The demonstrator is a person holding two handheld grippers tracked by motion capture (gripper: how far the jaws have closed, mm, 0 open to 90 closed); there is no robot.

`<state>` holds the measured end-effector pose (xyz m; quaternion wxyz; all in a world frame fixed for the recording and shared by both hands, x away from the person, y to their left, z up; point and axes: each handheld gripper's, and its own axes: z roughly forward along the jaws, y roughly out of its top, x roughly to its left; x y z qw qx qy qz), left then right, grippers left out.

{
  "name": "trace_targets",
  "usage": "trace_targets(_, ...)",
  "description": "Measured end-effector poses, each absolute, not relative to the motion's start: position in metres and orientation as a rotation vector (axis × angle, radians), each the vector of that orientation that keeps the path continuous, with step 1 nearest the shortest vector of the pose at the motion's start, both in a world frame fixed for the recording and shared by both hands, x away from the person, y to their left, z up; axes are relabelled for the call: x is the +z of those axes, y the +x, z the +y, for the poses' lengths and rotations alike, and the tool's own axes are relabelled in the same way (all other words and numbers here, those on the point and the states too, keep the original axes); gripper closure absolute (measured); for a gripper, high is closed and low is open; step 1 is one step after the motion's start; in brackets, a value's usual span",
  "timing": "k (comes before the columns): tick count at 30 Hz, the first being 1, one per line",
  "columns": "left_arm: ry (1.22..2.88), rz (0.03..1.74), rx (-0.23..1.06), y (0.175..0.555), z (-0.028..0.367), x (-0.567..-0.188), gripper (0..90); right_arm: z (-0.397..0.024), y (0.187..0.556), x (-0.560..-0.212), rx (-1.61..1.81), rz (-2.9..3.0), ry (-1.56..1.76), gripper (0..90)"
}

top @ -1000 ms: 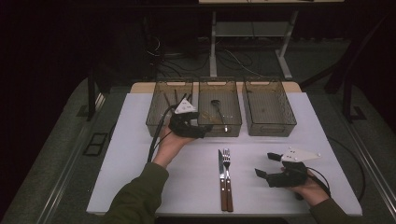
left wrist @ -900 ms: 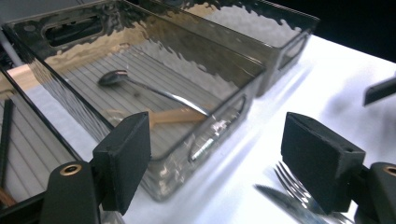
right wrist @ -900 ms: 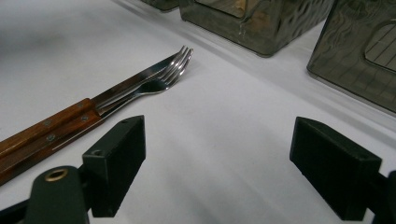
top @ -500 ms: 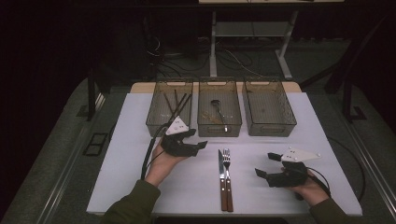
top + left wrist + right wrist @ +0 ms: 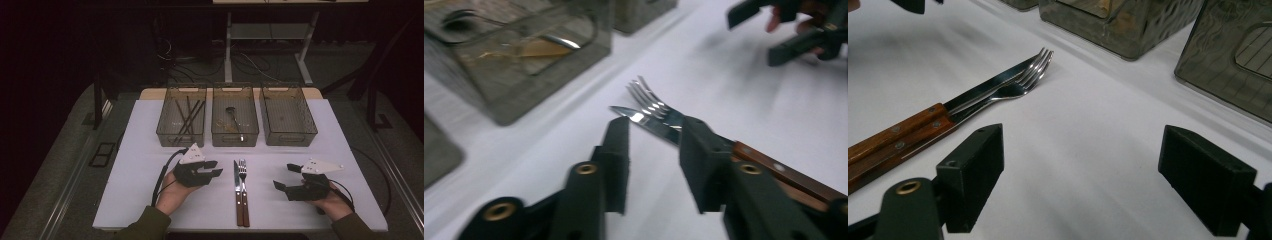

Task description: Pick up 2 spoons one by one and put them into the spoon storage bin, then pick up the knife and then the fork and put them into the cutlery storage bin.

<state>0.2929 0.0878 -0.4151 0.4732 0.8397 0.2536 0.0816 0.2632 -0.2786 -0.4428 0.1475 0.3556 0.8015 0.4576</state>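
Note:
A knife point(image 5: 237, 186) and a fork point(image 5: 243, 176), both with wooden handles, lie side by side at the middle of the white table point(image 5: 150, 165), tips pointing away. My left gripper point(image 5: 214, 168) hovers just left of their tips. Its jaws have just been closing, but a gap remains with nothing between them. In the left gripper view, the left gripper point(image 5: 654, 135) has the knife blade point(image 5: 644, 120) and fork tines point(image 5: 651, 97) just beyond its jaws. My right gripper point(image 5: 285, 176) rests right of the cutlery, open wide and empty. The right gripper point(image 5: 1083, 145) faces bare table, with the fork point(image 5: 1023, 80) to its left.
Three clear bins stand in a row at the far side: the left bin point(image 5: 165, 134) holds dark sticks, the middle bin point(image 5: 222, 137) a spoon, and the right bin point(image 5: 310, 131) looks empty. A cable trails from each gripper over the table.
My left gripper has come back from the front of the bins toward the near side and lower, ending beside the knife's tip, with its jaws narrower. The right gripper has stayed put.

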Motion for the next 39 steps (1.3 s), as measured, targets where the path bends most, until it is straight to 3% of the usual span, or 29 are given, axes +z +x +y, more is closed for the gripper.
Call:
trace_targets(7, 2.031, 0.575, 0.094, 0.282, 0.077, -0.42, 89.3, -0.278, 0.263, -0.443, 1.314, 2.308, 1.022, 18.2)
trace_targets(27, 2.192, 0.367, -0.053, 0.253, 0.0, -0.441, 89.7, -0.278, 0.264, -0.444, 1.298, 2.32, 1.013, 18.2)
trace_targets(39, 2.285, 0.363, -0.089, 0.245, -0.01, -0.454, 89.9, -0.277, 0.264, -0.444, 1.296, 2.322, 1.012, 18.2)
